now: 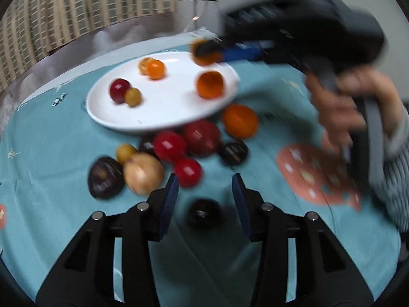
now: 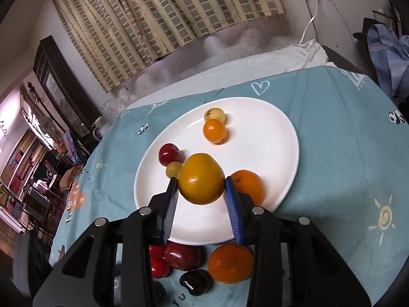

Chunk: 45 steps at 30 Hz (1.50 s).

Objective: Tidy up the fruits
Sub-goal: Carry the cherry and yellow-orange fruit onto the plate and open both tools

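Note:
A white plate (image 1: 158, 117) (image 2: 276, 138) on the teal cloth holds a red fruit (image 2: 168, 153), two small yellow fruits, a small orange (image 2: 214, 131) and a bigger orange (image 2: 249, 183). My right gripper (image 2: 201, 193) is shut on a yellow-orange fruit (image 2: 200, 179) and holds it above the plate; it also shows in the left wrist view (image 1: 204, 53). My left gripper (image 1: 204, 194) is open and empty, low over the cloth, with a dark fruit (image 1: 204, 212) between its fingers. Red, dark, tan and orange fruits (image 1: 189, 140) lie beside the plate.
The teal cloth (image 2: 345, 153) covers the table, with a pink print (image 1: 306, 174) at the right. A curtain (image 2: 166, 20) and a white wall stand behind. A white towel (image 2: 294, 53) lies at the far edge. Shelves and clutter stand at the left.

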### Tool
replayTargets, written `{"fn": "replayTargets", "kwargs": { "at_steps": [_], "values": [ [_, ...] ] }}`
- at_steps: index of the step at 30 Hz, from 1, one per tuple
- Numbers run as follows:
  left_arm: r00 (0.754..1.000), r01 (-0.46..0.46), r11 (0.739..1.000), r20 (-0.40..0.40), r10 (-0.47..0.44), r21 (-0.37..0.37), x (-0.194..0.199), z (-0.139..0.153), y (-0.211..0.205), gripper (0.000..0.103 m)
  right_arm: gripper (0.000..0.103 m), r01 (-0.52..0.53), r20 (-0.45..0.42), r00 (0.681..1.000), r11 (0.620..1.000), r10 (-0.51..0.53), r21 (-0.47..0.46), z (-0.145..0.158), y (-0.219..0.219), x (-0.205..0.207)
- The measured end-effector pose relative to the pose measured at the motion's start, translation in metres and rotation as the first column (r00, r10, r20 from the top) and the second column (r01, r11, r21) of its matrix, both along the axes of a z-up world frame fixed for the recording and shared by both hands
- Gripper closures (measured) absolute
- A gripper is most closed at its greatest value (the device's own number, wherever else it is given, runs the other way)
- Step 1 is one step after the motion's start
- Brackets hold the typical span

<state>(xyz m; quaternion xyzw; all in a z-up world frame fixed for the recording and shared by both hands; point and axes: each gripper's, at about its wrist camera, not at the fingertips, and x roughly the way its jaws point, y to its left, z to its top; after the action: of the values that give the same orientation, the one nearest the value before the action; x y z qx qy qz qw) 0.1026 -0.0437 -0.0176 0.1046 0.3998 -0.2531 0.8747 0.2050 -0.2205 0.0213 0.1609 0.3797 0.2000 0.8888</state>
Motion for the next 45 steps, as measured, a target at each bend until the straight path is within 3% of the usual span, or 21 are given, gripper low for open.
{"fn": "replayTargets", "kwargs": {
  "at_steps": [3, 4, 9, 16, 18, 20, 24, 26, 31, 32, 33, 34, 37, 39, 41, 45],
  "values": [
    [0.998, 0.002, 0.994, 0.065, -0.009, 0.106, -0.006, -0.012, -0.014, 0.054, 0.066, -0.001, 0.000, 1.000, 1.000, 0.001, 0.004, 0.000, -0.001, 0.001],
    [0.998, -0.008, 0.994, 0.067, 0.000, 0.109, -0.004, -0.014, -0.013, 0.055, 0.066, 0.001, -0.003, 1.000, 1.000, 0.000, 0.007, 0.000, -0.001, 0.001],
    [0.998, -0.050, 0.998, -0.028, 0.051, 0.042, 0.008, -0.022, 0.007, 0.059, 0.066, 0.005, -0.004, 1.000, 1.000, -0.005, 0.021, 0.002, -0.005, 0.001],
    [0.997, -0.068, 0.997, -0.031, 0.069, 0.038, -0.003, -0.023, 0.018, 0.062, 0.066, 0.003, -0.007, 1.000, 0.999, -0.003, 0.036, 0.004, -0.007, 0.001],
    [0.997, -0.064, 0.997, -0.028, 0.065, 0.032, -0.010, -0.021, 0.019, 0.070, 0.066, 0.003, -0.007, 1.000, 0.999, -0.003, 0.037, 0.004, -0.007, 0.001],
    [0.997, -0.068, 0.997, -0.020, 0.068, 0.023, -0.010, -0.017, 0.020, 0.070, 0.066, 0.003, -0.008, 1.000, 0.999, -0.003, 0.038, 0.003, -0.006, 0.001],
    [0.995, -0.094, 0.992, 0.002, 0.095, -0.079, 0.023, 0.016, 0.019, 0.070, 0.066, 0.008, -0.016, 1.000, 1.000, -0.007, 0.027, -0.001, -0.003, 0.008],
    [0.991, -0.111, 0.990, 0.062, 0.117, -0.087, 0.049, 0.033, 0.011, 0.070, 0.066, 0.009, -0.029, 1.000, 1.000, -0.008, 0.022, -0.006, -0.002, 0.013],
    [0.974, -0.212, 0.972, 0.058, 0.218, -0.097, 0.107, 0.021, 0.005, 0.069, 0.065, 0.011, -0.056, 0.998, 0.999, -0.009, 0.042, -0.013, -0.006, 0.031],
    [0.970, -0.232, 0.968, 0.051, 0.238, -0.099, 0.113, 0.017, 0.006, 0.062, 0.064, 0.012, -0.068, 0.998, 0.999, -0.008, 0.051, -0.015, -0.007, 0.034],
    [0.965, -0.254, 0.962, 0.048, 0.260, -0.101, 0.117, 0.013, 0.007, 0.043, 0.064, 0.013, -0.080, 0.997, 0.998, -0.008, 0.062, -0.017, -0.008, 0.037],
    [0.957, -0.279, 0.954, 0.054, 0.286, -0.109, 0.120, 0.011, 0.009, 0.035, 0.062, 0.012, -0.076, 0.997, 0.998, -0.007, 0.070, -0.016, -0.009, 0.038],
    [0.949, -0.296, 0.947, 0.075, 0.306, -0.120, 0.117, 0.013, 0.014, 0.022, 0.034, 0.028, -0.031, 0.999, 0.997, -0.026, 0.072, -0.009, -0.012, 0.034],
    [0.939, -0.320, 0.942, 0.102, 0.329, -0.102, 0.111, 0.018, 0.018, 0.008, 0.034, 0.032, 0.003, 0.999, 0.997, -0.033, 0.074, 0.001, -0.014, 0.028],
    [0.920, -0.359, 0.929, 0.134, 0.368, -0.084, 0.102, 0.023, 0.022, 0.004, 0.034, 0.027, 0.019, 0.999, 0.996, -0.029, 0.086, 0.010, -0.015, 0.022],
    [0.909, -0.374, 0.927, 0.193, 0.370, -0.018, 0.068, 0.029, 0.030, 0.002, 0.034, 0.017, 0.065, 0.998, 0.992, -0.025, 0.122, 0.034, -0.018, -0.004]
  ]
}}
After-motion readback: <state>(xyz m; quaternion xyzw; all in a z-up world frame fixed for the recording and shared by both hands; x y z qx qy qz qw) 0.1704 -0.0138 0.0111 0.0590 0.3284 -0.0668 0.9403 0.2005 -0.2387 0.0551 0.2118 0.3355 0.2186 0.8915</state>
